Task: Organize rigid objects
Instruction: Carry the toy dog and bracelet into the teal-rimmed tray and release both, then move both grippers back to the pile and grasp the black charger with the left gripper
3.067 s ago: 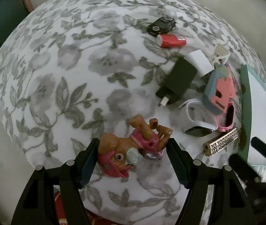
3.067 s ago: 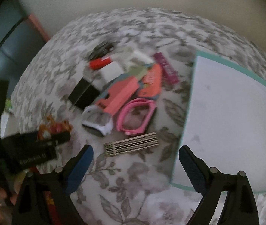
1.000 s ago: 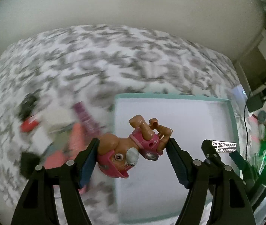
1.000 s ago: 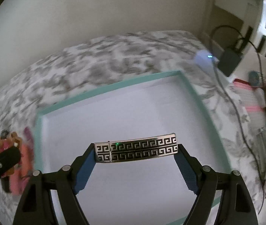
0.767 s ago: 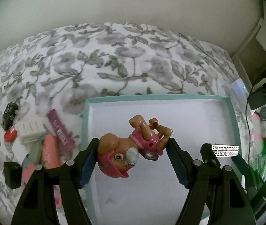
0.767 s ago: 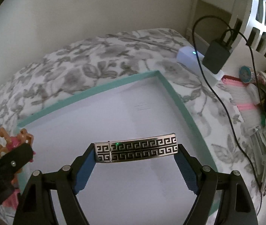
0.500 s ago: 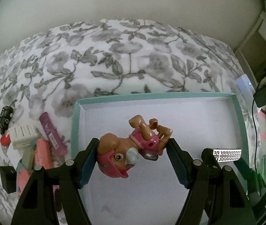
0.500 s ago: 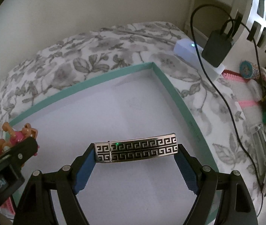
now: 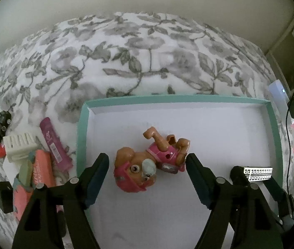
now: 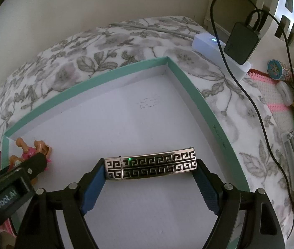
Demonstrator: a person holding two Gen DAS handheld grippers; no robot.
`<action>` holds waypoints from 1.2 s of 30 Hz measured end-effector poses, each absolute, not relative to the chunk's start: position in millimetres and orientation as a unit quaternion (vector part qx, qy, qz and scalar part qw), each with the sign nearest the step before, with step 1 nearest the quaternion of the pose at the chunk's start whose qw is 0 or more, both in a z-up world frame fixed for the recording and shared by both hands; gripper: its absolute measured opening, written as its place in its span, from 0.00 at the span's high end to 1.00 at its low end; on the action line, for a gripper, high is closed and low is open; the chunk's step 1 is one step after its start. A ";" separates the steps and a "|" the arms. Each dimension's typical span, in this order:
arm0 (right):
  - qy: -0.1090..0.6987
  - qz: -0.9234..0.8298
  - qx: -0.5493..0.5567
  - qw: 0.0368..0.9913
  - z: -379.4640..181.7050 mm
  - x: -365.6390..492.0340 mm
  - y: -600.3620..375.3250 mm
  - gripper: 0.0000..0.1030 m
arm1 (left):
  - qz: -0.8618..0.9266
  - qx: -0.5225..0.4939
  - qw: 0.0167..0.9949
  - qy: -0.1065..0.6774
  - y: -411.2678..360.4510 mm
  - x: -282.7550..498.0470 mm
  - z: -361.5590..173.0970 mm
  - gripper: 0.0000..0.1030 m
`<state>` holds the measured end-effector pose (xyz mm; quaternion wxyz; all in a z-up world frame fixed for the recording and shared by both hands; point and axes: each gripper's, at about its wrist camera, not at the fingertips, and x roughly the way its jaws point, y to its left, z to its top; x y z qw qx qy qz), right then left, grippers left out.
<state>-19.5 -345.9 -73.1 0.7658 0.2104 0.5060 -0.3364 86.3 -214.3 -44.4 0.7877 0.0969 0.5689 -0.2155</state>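
A brown and pink toy dog (image 9: pixel 147 161) lies on the white floor of a teal-rimmed box (image 9: pixel 167 99). My left gripper (image 9: pixel 147 166) stands open around the dog, with a gap on the left side. The dog also shows at the left in the right wrist view (image 10: pixel 30 149). My right gripper (image 10: pixel 150 170) is shut on a silver bar with a black key pattern (image 10: pixel 150 167), held over the box (image 10: pixel 188 83). The bar also shows in the left wrist view (image 9: pixel 258 173).
Left of the box, several items lie on the floral bedspread (image 9: pixel 126 51): a purple tube (image 9: pixel 53 143), a white comb-like piece (image 9: pixel 19 145), a coral case (image 9: pixel 39 170), a black toy car (image 9: pixel 1 124). A white hub (image 10: pixel 213 45), black charger (image 10: pixel 242 43) and cables sit right.
My left gripper has opened and the toy dog now lies in the box. Both grippers came from the pile on the left to over the box. The right gripper still holds the bar.
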 end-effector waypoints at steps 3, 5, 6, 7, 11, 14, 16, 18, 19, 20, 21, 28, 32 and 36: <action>0.501 -0.335 0.217 0.768 -68.2 -21.1 -347.3 0.18 | -0.223 0.082 0.792 0.562 -210.6 87.0 -33.0 0.23; 0.496 -0.336 0.215 0.772 -62.5 -22.4 -346.0 0.17 | -0.221 0.077 0.800 0.552 -206.6 87.1 -24.0 0.18; 0.492 -0.337 0.212 0.774 -59.5 -22.9 -344.8 0.17 | -0.218 0.077 0.806 0.545 -204.5 87.4 -20.0 0.08; 0.490 -0.337 0.209 0.777 -56.5 -23.1 -343.3 0.17 | -0.215 0.077 0.810 0.541 -202.9 87.4 -17.2 0.06; 0.481 -0.333 0.201 0.786 -49.0 -22.9 -337.8 0.10 | -0.198 0.082 0.820 0.531 -193.5 91.1 -8.9 0.06; 0.481 -0.331 0.201 0.786 -48.6 -22.7 -336.5 0.04 | -0.191 0.080 0.824 0.528 -187.8 93.7 -7.3 0.05; 0.480 -0.330 0.201 0.787 -48.2 -22.3 -336.7 0.01 | -0.188 0.077 0.826 0.526 -183.7 94.8 -6.3 0.05; 0.479 -0.332 0.201 0.788 -47.6 -22.0 -337.3 0.01 | -0.189 0.071 0.826 0.526 -180.1 96.3 -5.8 0.05; 0.475 -0.330 0.205 0.790 -47.0 -22.6 -337.5 0.00 | -0.189 0.069 0.826 0.526 -178.9 96.7 -5.6 0.05; 0.474 -0.327 0.209 0.791 -46.8 -22.5 -337.7 0.00 | -0.187 0.068 0.827 0.526 -177.9 97.4 -5.4 0.05; 0.473 -0.325 0.210 0.792 -46.9 -22.3 -337.8 0.00 | -0.187 0.067 0.828 0.524 -177.0 97.2 -4.6 0.05; 0.460 -0.317 0.209 0.803 -34.4 -22.7 -331.5 0.00 | -0.179 0.067 0.857 0.479 -162.6 91.6 18.3 0.05; 0.432 -0.309 0.211 0.821 -12.5 -26.0 -322.9 0.00 | -0.184 0.036 0.876 0.444 -143.1 89.7 43.9 0.04; 0.406 -0.290 0.199 0.844 9.5 -24.8 -307.1 0.00 | -0.177 0.019 0.893 0.413 -116.5 87.6 71.0 0.02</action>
